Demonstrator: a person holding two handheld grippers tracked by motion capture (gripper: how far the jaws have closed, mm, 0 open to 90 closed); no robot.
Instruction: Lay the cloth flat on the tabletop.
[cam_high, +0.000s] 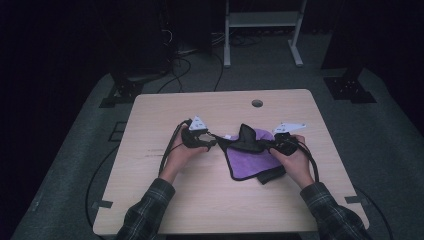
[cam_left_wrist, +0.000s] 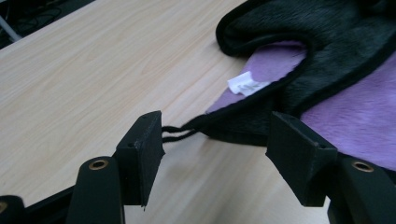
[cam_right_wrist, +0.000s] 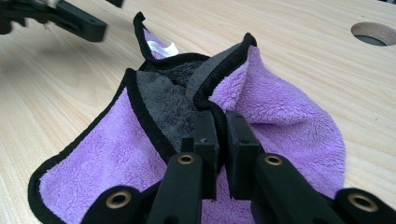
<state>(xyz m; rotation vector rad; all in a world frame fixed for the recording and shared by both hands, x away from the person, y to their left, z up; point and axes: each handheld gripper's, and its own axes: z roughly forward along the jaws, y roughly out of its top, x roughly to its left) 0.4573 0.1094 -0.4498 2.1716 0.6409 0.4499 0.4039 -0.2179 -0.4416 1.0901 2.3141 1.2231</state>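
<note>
A purple cloth with a dark grey reverse side and black edging lies partly folded on the wooden table. My right gripper is shut on a raised fold of the cloth's black edge, and its jaws pinch the fabric between them. My left gripper stands open at the cloth's left corner. In the left gripper view, a black corner loop lies between the spread jaws, and neither pad touches it. A white label is sewn near that corner. The left gripper appears blurred in the right gripper view.
A round cable hole sits in the table's far middle. Bare wood lies to the left of and in front of the cloth. On the floor behind the table stand a white frame and loose cables. A hand holds each gripper.
</note>
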